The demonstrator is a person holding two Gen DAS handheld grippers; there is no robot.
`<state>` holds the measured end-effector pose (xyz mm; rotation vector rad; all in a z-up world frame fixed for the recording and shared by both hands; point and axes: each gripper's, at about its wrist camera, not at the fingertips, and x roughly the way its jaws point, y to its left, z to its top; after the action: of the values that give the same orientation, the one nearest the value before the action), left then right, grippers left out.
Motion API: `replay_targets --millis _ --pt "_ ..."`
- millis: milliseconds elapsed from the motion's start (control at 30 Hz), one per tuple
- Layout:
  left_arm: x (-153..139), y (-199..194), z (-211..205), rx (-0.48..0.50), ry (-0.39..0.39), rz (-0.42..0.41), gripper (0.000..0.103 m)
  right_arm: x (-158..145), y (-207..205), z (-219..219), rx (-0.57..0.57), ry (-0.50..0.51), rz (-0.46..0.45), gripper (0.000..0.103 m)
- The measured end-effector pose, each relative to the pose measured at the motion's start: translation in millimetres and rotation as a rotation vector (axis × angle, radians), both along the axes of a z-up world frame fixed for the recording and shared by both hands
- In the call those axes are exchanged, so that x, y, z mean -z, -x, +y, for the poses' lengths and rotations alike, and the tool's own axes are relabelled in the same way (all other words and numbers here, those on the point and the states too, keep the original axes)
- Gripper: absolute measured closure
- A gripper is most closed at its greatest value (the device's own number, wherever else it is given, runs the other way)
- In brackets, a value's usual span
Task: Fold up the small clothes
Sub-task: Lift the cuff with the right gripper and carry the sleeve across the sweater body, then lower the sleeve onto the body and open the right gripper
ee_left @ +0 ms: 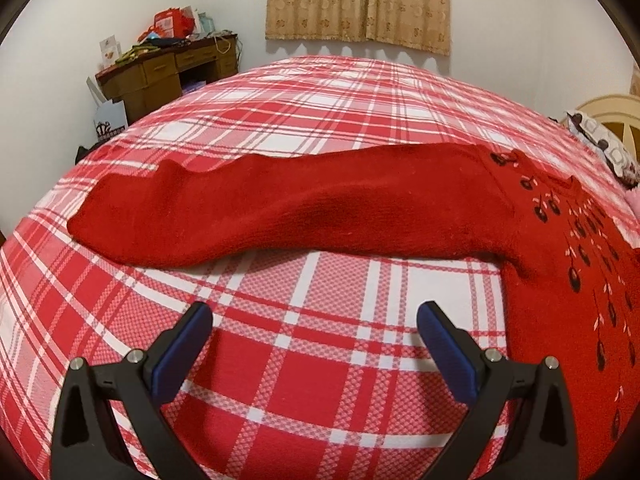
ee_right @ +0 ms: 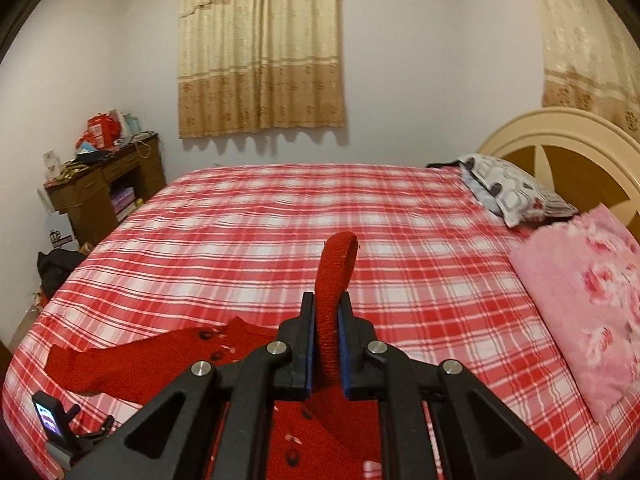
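Left gripper (ee_left: 314, 316) hovers low over the red-and-white plaid bedsheet (ee_left: 304, 364), blue-padded fingers (ee_left: 182, 354) spread wide, nothing between them. Just ahead of it lies the red knit sweater with dark embroidered flowers (ee_left: 560, 292), flat on the bed; one long sleeve (ee_left: 280, 216) stretches out to the left across the sheet, the body sits to the right of the gripper.

Right gripper (ee_right: 326, 344) has its fingers pinching a rolled red knit edge of the same sweater (ee_right: 332, 276), which sticks up and curls over above the fingertips; which part of the garment it is cannot be told. Below it the sweater body is lifted slightly, the sleeve resting on the sheet at left.

Further right, a folded pink floral blanket (ee_right: 584, 300) and a grey patterned pillow (ee_right: 508, 188) lie near the cream wooden headboard (ee_right: 560, 136). Far left, a cluttered brown wooden desk (ee_right: 104, 188) stands by the wall; beige patterned curtains (ee_right: 260, 52) hang behind the bed.
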<state>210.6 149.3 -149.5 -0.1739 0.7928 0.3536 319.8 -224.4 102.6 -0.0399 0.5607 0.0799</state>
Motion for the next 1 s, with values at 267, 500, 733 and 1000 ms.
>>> replay_targets --millis 267,500,733,1000 --pt "2 2 4 -0.001 0.039 -0.013 0.000 7 -12 65 -0.105 0.004 0.006 0.094" --pt "6 3 9 -0.008 0.101 -0.020 0.000 47 -29 126 -0.201 -0.010 0.071 0.094" --pt "8 2 6 0.005 0.092 -0.013 0.000 96 -35 196 -0.299 0.030 0.125 0.094" --pt "8 3 8 -0.010 0.101 -0.023 0.000 154 -47 238 -0.336 0.031 0.199 0.095"
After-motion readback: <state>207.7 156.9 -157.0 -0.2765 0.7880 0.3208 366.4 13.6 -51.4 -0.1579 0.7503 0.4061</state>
